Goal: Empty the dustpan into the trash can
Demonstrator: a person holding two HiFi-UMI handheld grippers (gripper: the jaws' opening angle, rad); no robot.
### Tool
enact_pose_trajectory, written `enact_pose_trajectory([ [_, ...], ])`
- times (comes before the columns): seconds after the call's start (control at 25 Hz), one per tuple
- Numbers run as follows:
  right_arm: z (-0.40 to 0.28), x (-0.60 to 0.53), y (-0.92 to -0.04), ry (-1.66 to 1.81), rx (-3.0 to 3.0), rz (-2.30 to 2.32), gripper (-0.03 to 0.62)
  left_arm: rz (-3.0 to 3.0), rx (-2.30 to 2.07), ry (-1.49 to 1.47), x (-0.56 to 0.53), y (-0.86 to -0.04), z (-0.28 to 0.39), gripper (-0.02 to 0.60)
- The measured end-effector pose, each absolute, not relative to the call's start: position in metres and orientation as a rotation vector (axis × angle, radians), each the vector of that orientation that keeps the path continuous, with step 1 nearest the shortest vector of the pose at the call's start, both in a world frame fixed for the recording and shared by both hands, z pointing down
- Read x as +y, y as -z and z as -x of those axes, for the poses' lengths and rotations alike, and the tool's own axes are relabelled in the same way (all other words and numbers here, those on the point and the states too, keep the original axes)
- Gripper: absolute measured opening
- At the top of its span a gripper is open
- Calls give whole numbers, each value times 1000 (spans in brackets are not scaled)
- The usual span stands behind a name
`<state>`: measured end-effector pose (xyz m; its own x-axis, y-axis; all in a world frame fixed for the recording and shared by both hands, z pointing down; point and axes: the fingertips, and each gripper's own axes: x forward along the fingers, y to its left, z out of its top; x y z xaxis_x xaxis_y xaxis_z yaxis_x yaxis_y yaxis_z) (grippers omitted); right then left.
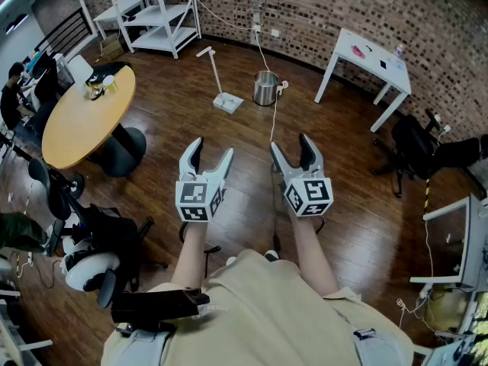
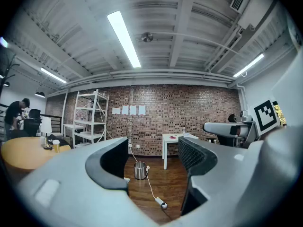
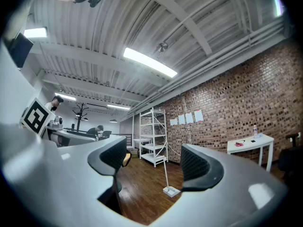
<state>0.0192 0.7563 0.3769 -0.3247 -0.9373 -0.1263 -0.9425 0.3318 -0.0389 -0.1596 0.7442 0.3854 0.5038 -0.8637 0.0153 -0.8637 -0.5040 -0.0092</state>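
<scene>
The left gripper view is framing the trash can (image 2: pixel 139 170) far off between its jaws, while the right gripper view is catching only the dustpan (image 3: pixel 171 191) with its upright handle; the head view alone is showing both together, one trash can (image 1: pixel 264 88) and one dustpan (image 1: pixel 227 103), standing near each other on the wooden floor (image 1: pixel 171 117), probably not touching; the left gripper (image 1: pixel 213 148) and right gripper (image 1: pixel 290 143) are reaching out roughly level, side by side, well short of both; each is holding its jaws apart on nothing.
</scene>
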Motion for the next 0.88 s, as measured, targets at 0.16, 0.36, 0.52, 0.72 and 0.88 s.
enact_pose_trajectory([
  [0.16,1,760,-382,-59,2464,1755,342,2740,1555,12,746,-390,180,325],
  [0.36,23,773,-392,-54,2486,1771,342,2760,1532,10,748,-399,191,330],
  [0.52,21,765,-392,-49,2499,1767,334,2782,1511,28,741,-406,177,330],
  [0.72,3,737,-392,-30,2444,1772,334,2802,1519,-7,721,-407,170,322],
  [0.88,-14,708,-398,18,2445,1755,334,2773,1524,40,696,-409,152,322],
])
